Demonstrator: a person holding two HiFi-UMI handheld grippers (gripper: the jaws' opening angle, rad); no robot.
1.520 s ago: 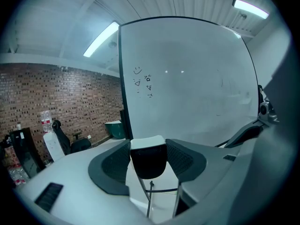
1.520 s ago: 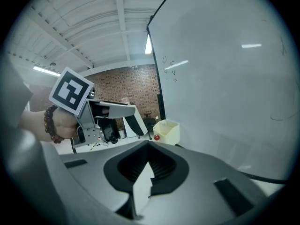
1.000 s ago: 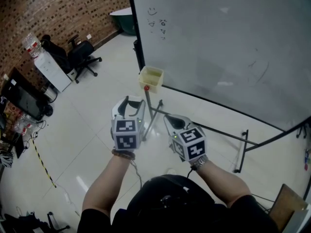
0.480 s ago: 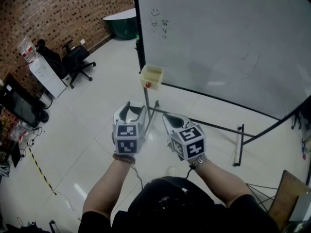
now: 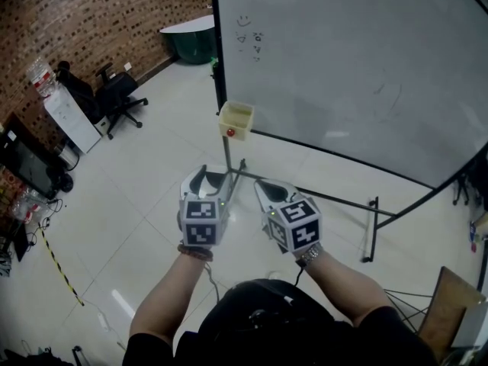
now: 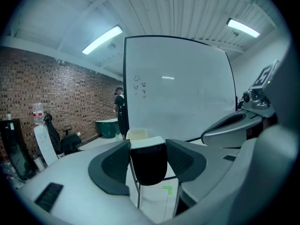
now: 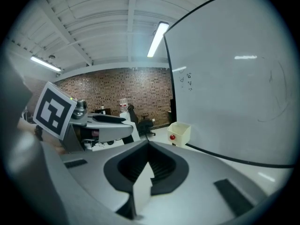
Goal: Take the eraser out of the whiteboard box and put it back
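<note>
Left gripper view: blocky eraser (image 6: 148, 168), white back & dark felt, clenched in left tool (image 6: 147, 145); right tool (image 7: 149, 165) pinched shut; both held out, tilted slightly down.

Head view downward; gripper views toward whiteboard box (image 5: 235, 120).

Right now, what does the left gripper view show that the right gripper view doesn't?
Only the left gripper view: a black eraser with a white back, clamped in the left gripper. Only the right gripper view: the right gripper shut on nothing, and a red knob on the cream open-topped box. Both: that box, the large whiteboard and the brick wall.
</note>
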